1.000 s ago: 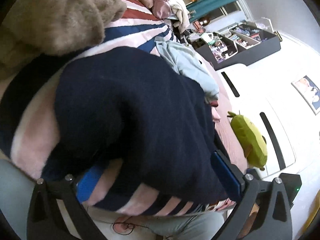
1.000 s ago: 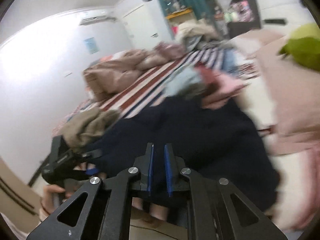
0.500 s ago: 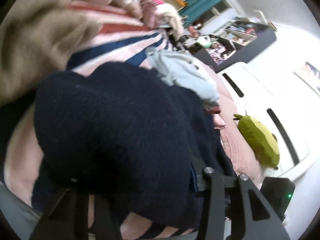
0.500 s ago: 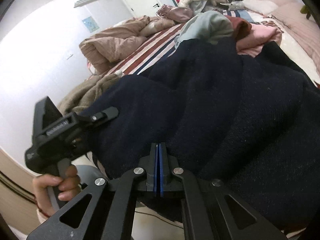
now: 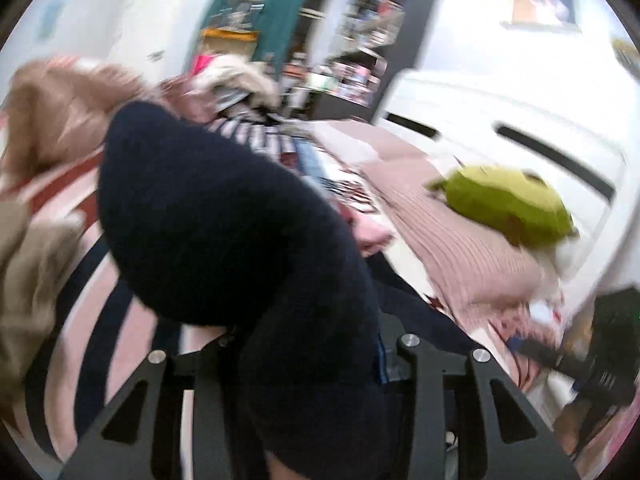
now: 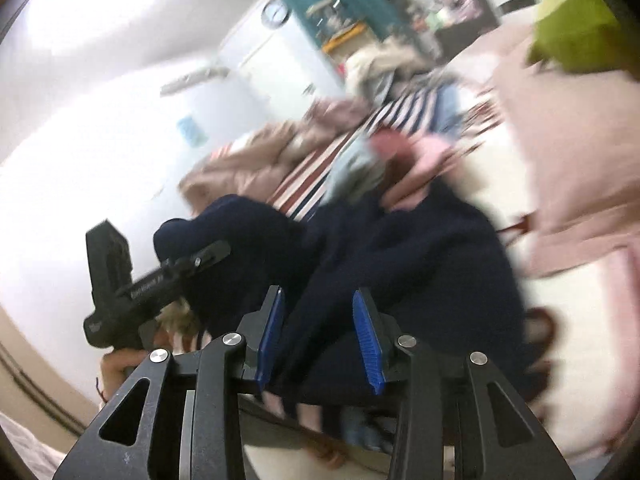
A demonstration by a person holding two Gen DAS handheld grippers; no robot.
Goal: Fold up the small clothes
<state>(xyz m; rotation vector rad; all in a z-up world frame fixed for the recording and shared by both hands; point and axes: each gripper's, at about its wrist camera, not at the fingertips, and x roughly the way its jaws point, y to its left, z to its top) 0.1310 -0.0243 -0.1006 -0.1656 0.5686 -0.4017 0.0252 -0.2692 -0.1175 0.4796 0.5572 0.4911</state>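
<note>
Gripping navy garment (image 5: pixel 224 220) — left tool (image 5: pixel 308 344).

The left gripper (image 5: pixel 308 344) is clamped down on a thick bunch of the navy garment (image 5: pixel 224 216), which bulges up between the fingers and hides most of both of them; only a sliver of blue pad (image 5: pixel 382 362) peeks out on one side. From the right wrist view, that gripper sits off to the left, raised and tilted, with the person's left hand (image 6: pixel 128 362) wrapped around its handle. The right gripper (image 6: pixel 318 332) has its blue pads (image 6: pixel 366 340) spread apart, with dark fabric lying in the gap between them. Both views are pretty smeared.
</note>
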